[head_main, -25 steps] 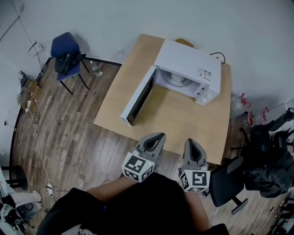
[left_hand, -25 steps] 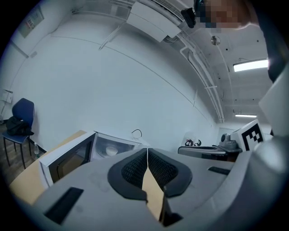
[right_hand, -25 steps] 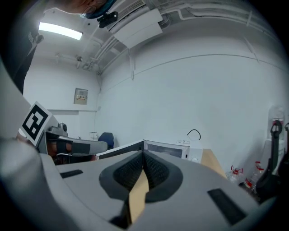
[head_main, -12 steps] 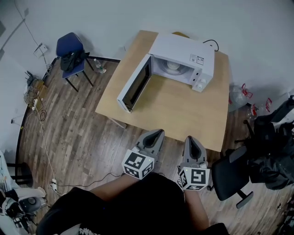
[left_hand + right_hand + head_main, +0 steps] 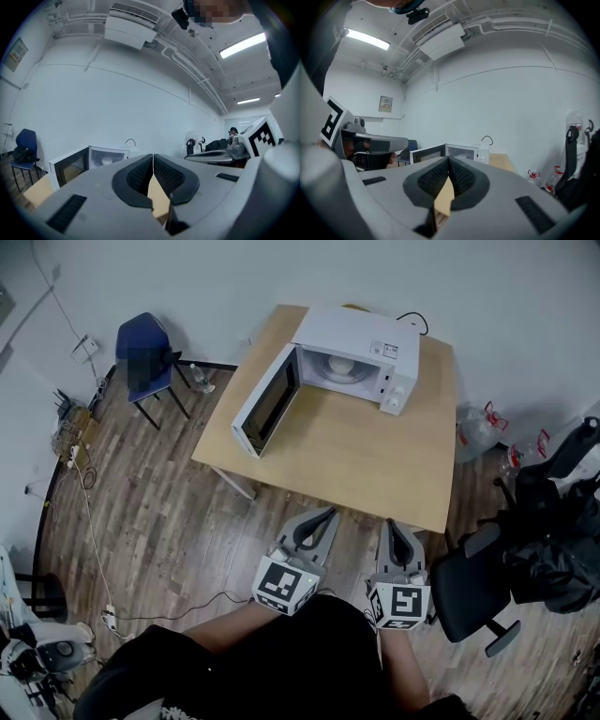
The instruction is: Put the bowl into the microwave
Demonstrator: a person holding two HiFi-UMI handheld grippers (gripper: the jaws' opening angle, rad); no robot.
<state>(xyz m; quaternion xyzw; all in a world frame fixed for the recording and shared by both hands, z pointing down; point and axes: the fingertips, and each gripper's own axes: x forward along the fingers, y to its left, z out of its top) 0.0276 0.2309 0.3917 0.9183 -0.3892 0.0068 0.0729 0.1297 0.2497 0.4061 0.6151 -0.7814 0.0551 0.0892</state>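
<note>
The left claw (image 5: 322,516) and right claw (image 5: 396,525) are both closed and empty. The bowl (image 5: 339,367) sits at twelve o'clock, well apart, apparently inside the open microwave (image 5: 361,334) across the tabletop (image 5: 375,465).

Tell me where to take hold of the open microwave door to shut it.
Take the microwave door at its free vertical edge, the end farthest from its hinge at the microwave's front corner. It stands swung wide out over the table, so coming at its outer face from the table's left side probably gives most leverage.
</note>
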